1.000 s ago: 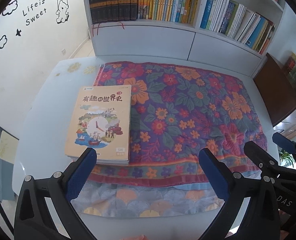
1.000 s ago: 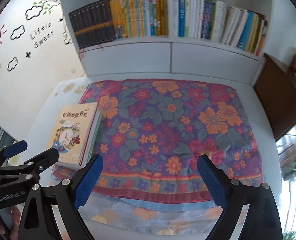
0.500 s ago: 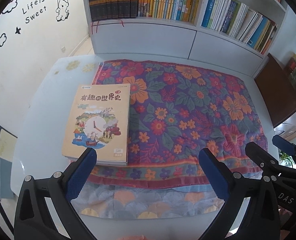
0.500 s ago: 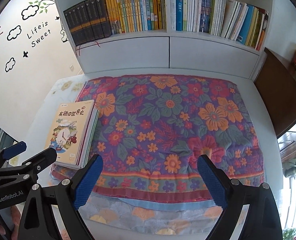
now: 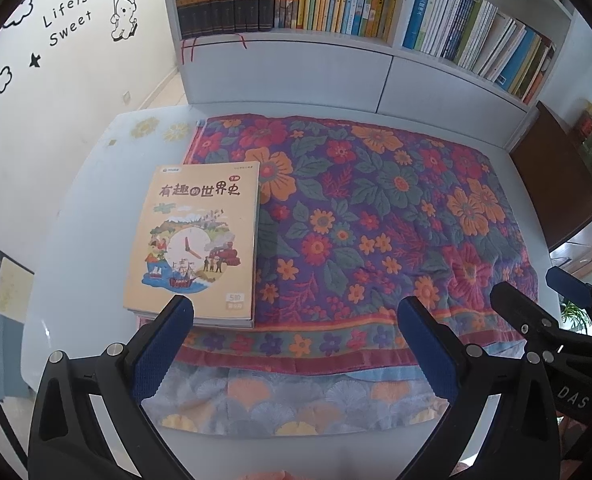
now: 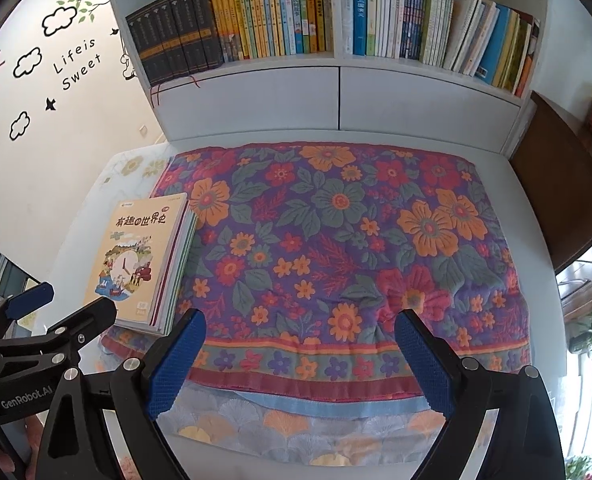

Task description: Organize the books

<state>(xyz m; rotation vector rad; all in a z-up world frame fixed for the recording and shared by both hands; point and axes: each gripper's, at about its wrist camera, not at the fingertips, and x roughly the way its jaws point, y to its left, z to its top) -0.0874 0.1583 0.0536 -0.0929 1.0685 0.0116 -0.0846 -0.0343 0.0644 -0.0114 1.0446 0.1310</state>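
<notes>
Two grippers, left gripper (image 5: pixel 296 344) and right gripper (image 6: pixel 299 354), hover with jaws wide and empty low in frame, while the stack of books (image 5: pixel 194 240) lies left of centre, on the flowered cloth's (image 5: pixel 375 220) edge on the bench (image 5: pixel 84 220).

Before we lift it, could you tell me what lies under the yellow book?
More books are stacked under the yellow book; only their edges show. The stack sits partly on the floral cloth. Their covers are hidden.

Both views are evenly lit by soft daylight. Overexposure is seen at the lower right window (image 6: pixel 591 280). Straight bookshelf (image 6: pixel 335 60) lines are bowed by fisheye distortion, and corners are vignetted black.
</notes>
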